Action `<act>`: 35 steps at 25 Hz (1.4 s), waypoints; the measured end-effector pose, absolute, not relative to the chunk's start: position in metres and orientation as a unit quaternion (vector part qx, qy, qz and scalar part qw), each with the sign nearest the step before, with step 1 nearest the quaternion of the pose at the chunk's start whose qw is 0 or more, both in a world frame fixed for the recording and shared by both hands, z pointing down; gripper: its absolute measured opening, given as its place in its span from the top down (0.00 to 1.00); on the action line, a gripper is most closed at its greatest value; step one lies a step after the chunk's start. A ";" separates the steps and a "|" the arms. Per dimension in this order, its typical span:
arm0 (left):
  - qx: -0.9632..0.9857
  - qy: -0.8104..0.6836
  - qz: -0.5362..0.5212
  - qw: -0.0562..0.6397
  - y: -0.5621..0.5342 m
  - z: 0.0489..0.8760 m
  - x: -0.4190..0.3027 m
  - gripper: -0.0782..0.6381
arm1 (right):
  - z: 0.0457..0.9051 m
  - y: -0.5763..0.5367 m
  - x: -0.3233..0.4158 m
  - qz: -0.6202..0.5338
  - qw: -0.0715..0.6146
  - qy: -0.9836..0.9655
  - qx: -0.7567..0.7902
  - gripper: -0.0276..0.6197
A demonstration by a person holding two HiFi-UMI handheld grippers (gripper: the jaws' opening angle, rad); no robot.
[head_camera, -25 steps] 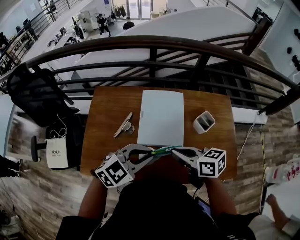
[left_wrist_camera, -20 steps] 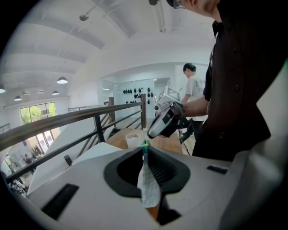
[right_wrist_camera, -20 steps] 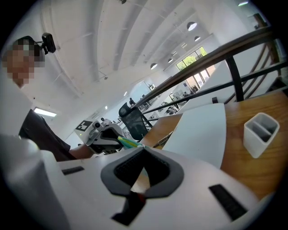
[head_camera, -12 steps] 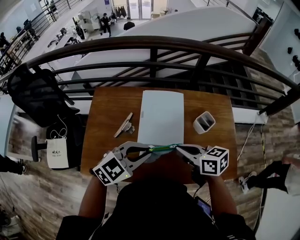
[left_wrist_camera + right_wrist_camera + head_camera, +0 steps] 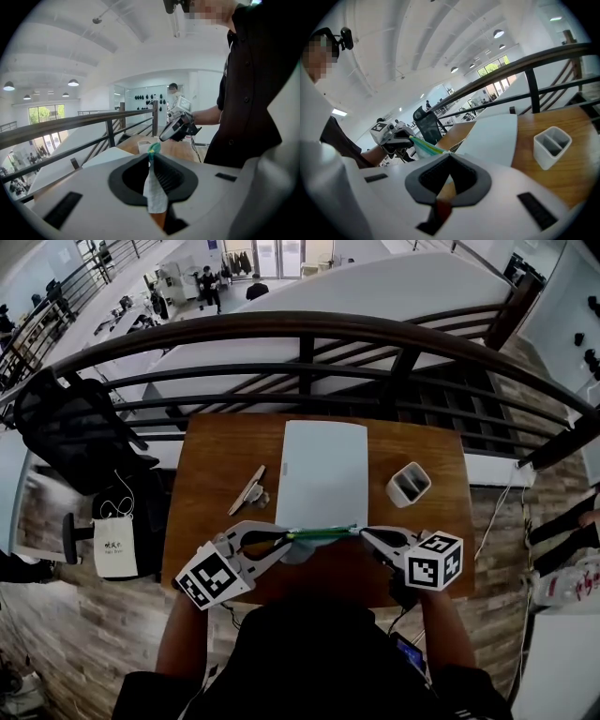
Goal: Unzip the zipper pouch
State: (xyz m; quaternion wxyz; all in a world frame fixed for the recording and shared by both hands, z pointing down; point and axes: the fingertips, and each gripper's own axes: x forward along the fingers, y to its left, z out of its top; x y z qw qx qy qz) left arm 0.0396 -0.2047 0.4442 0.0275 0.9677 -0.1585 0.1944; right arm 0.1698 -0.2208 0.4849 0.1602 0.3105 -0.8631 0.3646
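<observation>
Head view, nearest first: two handheld tongs of pale moulded plastic, each carrying one cube of black-and-white square markers. Left tongs (image 5: 284, 535) clenched on one end of the single pale woven-fabric zipper pouch with a green zip edge (image 5: 319, 533). Shown in the left gripper view as a limp strip of cloth pinched between dark ribbed pads, green tip poking out above. Right tongs (image 5: 361, 532) clamped tight on the other end of that green edge. Jaws drawn together to a point in the right gripper view, meeting the green strip there; pull tab too small to make out. Zipper pouch stretched in a thin, nearly level line between the two tongs, over the near part of the one brown wooden table (image 5: 216, 451). Contents of the pouch not to be told.

Farther out on the table, three things:
- One flat white rectangular board (image 5: 323, 470), smooth and matte, running lengthwise away from the person, near end just beyond the pouch.
- One slim beige clip-like piece (image 5: 247, 490) to the left of the board, lying slantwise.
- One small white plastic holder (image 5: 408, 485) to the right of the board, open-topped and split into two compartments.

Beyond the table: one curved dark railing (image 5: 309, 329), rounded top rail over thinner bars. Off the table's left edge: one black backpack (image 5: 66, 427) and one white cloth tote bag (image 5: 114, 547) lower down.
</observation>
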 end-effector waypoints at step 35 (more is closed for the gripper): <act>0.965 -0.199 0.162 0.062 -0.224 0.443 0.021 0.73 | 0.485 -0.228 0.189 0.336 0.170 -0.855 0.358 0.90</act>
